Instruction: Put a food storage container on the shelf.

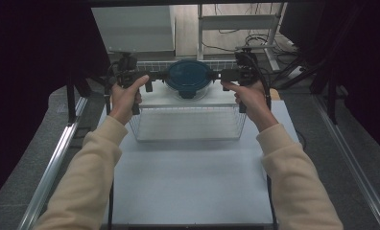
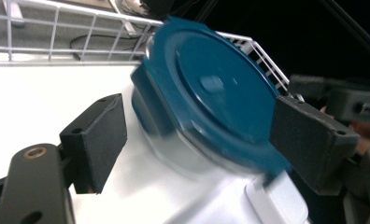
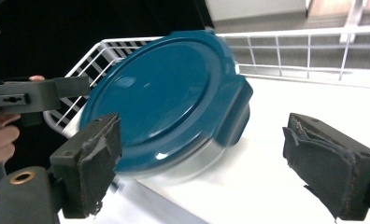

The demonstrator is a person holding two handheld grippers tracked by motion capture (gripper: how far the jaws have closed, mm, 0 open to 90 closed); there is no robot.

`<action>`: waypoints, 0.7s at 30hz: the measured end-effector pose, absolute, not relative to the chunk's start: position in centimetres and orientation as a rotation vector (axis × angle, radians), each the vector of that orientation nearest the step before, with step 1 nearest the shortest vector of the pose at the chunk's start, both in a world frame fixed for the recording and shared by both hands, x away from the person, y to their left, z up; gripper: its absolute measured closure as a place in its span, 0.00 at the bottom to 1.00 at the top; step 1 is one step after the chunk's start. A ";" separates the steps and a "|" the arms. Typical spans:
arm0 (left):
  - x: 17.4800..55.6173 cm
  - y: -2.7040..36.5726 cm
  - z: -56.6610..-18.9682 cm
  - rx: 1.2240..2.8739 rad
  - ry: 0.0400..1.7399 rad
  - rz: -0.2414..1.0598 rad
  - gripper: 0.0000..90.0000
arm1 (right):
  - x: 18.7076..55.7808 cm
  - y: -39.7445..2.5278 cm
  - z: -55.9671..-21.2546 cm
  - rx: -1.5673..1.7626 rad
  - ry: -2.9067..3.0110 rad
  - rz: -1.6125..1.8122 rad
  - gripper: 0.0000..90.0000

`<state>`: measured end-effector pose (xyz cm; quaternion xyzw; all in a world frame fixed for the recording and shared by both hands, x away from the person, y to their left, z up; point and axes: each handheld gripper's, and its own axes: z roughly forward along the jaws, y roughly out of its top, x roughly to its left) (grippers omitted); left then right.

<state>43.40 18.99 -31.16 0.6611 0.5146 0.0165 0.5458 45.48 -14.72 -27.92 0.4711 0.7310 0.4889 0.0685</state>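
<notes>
The left claw [image 2: 192, 135] is wide open around the round bowl with the blue lid [image 2: 211, 98]. The right claw [image 3: 211, 158] is wide open beside the bowl's other side. Neither squeezes it. The bowl sits on a white shelf [image 1: 217, 99] inside the wire basket [image 1: 188, 127] at the desk's [image 1: 188, 182] far edge. No writing can be read.

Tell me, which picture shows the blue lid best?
The right gripper view: the blue lid looks big there, its top and side clip clear. The left gripper view shows it close but blurrier. The high view shows it small, between the two hand-held grippers.
</notes>
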 end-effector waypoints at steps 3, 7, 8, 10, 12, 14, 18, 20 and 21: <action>41.6 19.4 -31.7 1.605 1.222 0.074 0.23 | 44.1 -15.4 -27.9 1.342 2.228 1.460 0.16; 38.5 19.8 -32.6 1.653 1.191 0.130 0.25 | 41.7 -16.8 -28.8 1.270 2.254 1.449 0.19; 37.8 19.8 -32.8 1.665 1.177 0.144 0.25 | 41.1 -17.1 -29.1 1.253 2.258 1.447 0.20; 35.8 19.7 -33.7 1.680 1.136 0.169 0.26 | 39.6 -17.7 -29.7 1.223 2.241 1.469 0.21; 34.2 19.4 -34.5 1.694 1.109 0.170 0.26 | 38.2 -18.0 -30.1 1.202 2.251 1.505 0.21; 32.7 19.0 -35.4 1.729 1.093 0.189 0.26 | 36.7 -18.3 -30.7 1.170 2.266 1.522 0.22; 30.4 18.6 -37.2 1.769 1.086 0.214 0.26 | 34.7 -19.2 -32.2 1.155 2.287 1.524 0.23; 29.6 18.4 -38.0 1.791 1.088 0.219 0.27 | 33.8 -19.8 -33.1 1.153 2.296 1.509 0.23; 29.3 18.3 -38.3 1.801 1.091 0.223 0.27 | 33.5 -20.0 -33.4 1.148 2.299 1.499 0.23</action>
